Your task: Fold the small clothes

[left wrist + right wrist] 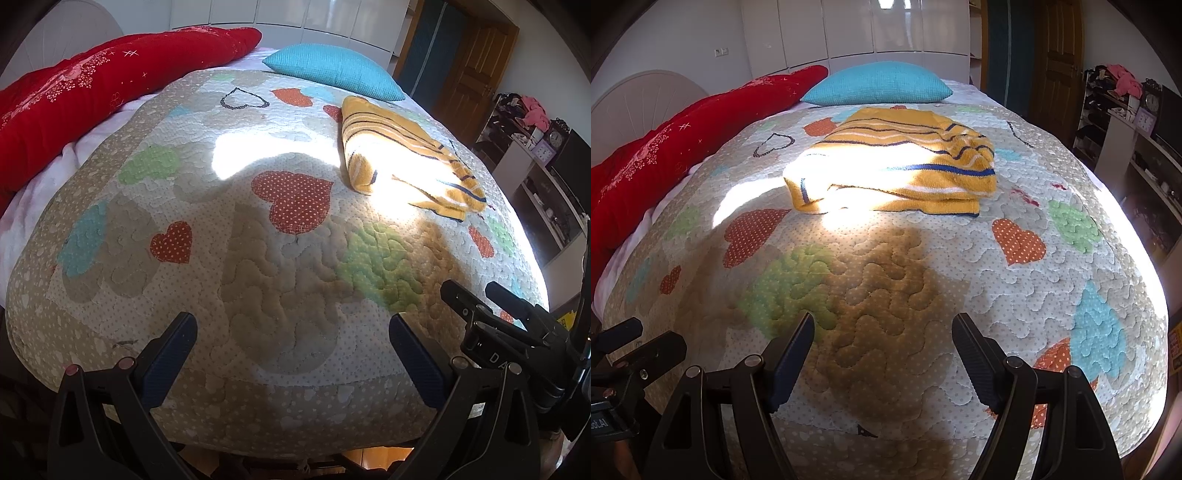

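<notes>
Left wrist view: the left tongs [291, 328] are hanging with jaws standing wide and nothing between them, above the near edge of the bed, while the yellow striped knit garment [406, 155] is lying well apart from them toward the far right of the quilt [258, 266], half in a bright patch of sunlight. The garment is looking already doubled over on itself into a compact bundle, so the folding is, by my judgement, done or nearly done; whether a further fold or a tidying press is remaining cannot be told from here. The right tongs [491, 302] are showing at the lower right edge, also clear of the cloth. A red blanket [92, 96] is lying along the left side and a turquoise pillow [332, 72] is resting at the head. Right wrist view: the right tongs [882, 339] are likewise gaping wide and gripping nothing, pointing down at bare quilt [905, 288] patterned with hearts, with the garment [897, 162] lying ahead near the bed's middle, its layers stacked and edges roughly aligned. Behind it the pillow [879, 83] is sitting just beyond; white wardrobe doors [857, 29], a wooden door [1060, 48] and cluttered shelves [1126, 122] with clocks are lining the room.
</notes>
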The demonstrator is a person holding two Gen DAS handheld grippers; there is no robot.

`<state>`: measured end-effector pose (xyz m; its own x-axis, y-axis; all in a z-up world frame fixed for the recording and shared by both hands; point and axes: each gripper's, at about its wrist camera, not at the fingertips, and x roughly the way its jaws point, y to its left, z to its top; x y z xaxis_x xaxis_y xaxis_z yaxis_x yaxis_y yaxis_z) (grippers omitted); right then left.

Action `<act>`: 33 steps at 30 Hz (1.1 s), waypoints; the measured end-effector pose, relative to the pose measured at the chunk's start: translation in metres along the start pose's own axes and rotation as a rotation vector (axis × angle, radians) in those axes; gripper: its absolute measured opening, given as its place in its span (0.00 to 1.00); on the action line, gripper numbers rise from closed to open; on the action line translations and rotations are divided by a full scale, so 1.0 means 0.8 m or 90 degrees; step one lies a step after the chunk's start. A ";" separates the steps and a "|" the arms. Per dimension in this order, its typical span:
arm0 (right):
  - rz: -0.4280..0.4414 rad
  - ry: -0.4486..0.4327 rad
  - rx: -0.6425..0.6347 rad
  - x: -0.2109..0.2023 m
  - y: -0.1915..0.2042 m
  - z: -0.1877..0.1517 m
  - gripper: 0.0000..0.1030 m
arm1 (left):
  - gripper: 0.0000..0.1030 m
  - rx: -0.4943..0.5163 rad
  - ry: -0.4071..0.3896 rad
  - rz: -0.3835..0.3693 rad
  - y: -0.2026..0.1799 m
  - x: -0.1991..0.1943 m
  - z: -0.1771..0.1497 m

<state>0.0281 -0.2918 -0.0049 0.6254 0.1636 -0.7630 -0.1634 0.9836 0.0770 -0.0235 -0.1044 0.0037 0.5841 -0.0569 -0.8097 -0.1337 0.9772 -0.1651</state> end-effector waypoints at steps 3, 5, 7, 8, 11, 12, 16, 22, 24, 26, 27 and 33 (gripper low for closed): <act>0.000 0.000 0.000 0.000 0.000 0.000 0.79 | 1.00 -0.003 0.005 -0.003 0.001 0.002 0.000; 0.000 0.000 0.000 0.000 0.000 0.000 0.79 | 1.00 -0.004 0.008 -0.004 0.001 0.003 -0.001; 0.000 0.000 0.000 0.000 0.000 0.000 0.79 | 1.00 -0.005 0.010 -0.004 0.002 0.004 -0.001; 0.000 0.000 0.000 0.000 0.000 0.000 0.79 | 1.00 -0.005 0.011 -0.004 0.002 0.004 -0.001; 0.000 0.000 0.000 0.000 0.000 -0.001 0.80 | 1.00 -0.005 0.012 -0.004 0.002 0.005 -0.002; 0.000 0.001 0.000 0.000 0.000 -0.001 0.80 | 1.00 -0.005 0.012 -0.004 0.002 0.005 -0.001; -0.001 0.002 -0.002 0.001 -0.003 -0.003 0.80 | 1.00 -0.004 0.013 -0.003 0.003 0.006 -0.001; 0.005 -0.006 -0.020 0.005 -0.001 0.011 0.80 | 1.00 -0.003 0.023 -0.002 0.004 0.012 -0.005; 0.015 -0.035 -0.036 0.007 0.004 0.036 0.80 | 1.00 -0.002 0.027 -0.002 0.003 0.015 -0.006; 0.017 -0.074 -0.059 0.014 0.016 0.069 0.80 | 1.00 -0.002 0.031 -0.003 0.003 0.018 -0.007; 0.014 -0.093 -0.074 0.020 0.023 0.086 0.78 | 1.00 -0.002 0.031 -0.004 0.003 0.019 -0.006; 0.011 -0.045 -0.118 0.114 0.057 0.155 0.38 | 1.00 -0.015 0.028 0.003 0.014 0.018 -0.005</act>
<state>0.1721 -0.2224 0.0082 0.6721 0.1914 -0.7153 -0.3076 0.9509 -0.0346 -0.0197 -0.0949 -0.0118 0.5477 -0.0616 -0.8344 -0.1552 0.9725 -0.1737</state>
